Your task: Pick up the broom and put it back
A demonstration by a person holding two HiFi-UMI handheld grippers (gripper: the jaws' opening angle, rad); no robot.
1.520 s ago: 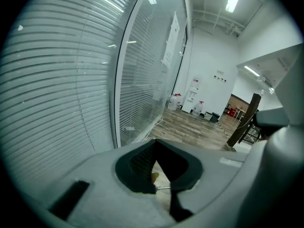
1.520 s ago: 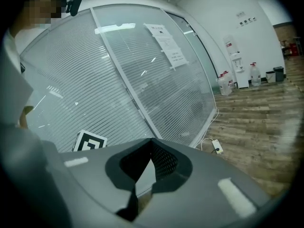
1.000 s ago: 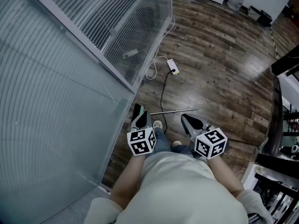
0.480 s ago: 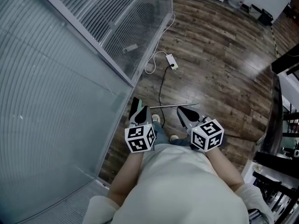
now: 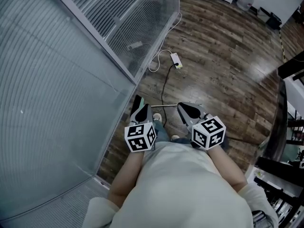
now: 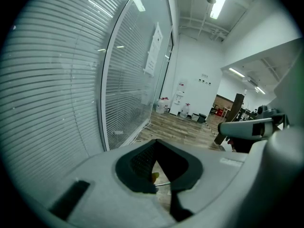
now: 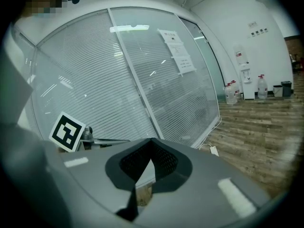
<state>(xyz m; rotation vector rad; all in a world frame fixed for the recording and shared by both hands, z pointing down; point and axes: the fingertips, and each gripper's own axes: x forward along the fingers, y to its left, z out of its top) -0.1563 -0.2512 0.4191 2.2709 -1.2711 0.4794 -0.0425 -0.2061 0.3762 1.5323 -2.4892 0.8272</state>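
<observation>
The left gripper (image 5: 140, 109) has its jaws pressed together on nothing, and the right gripper (image 5: 188, 111) is likewise closed and empty (its tips meet in its own view just as the left's do). The broom (image 5: 164, 106) shows only as a thin pale handle lying flat on the wooden floor (image 5: 223, 56), near the floor's edge along the glass partition (image 5: 57, 80), just ahead of the person's shoes (image 5: 157, 118), below and between the two grippers' tips. Farther along that edge lies a power strip (image 5: 176, 61) with a white cable.

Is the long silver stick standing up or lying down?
Lying down. The stick rests flat on the wooden floor, not leaning on the glass wall.
</observation>
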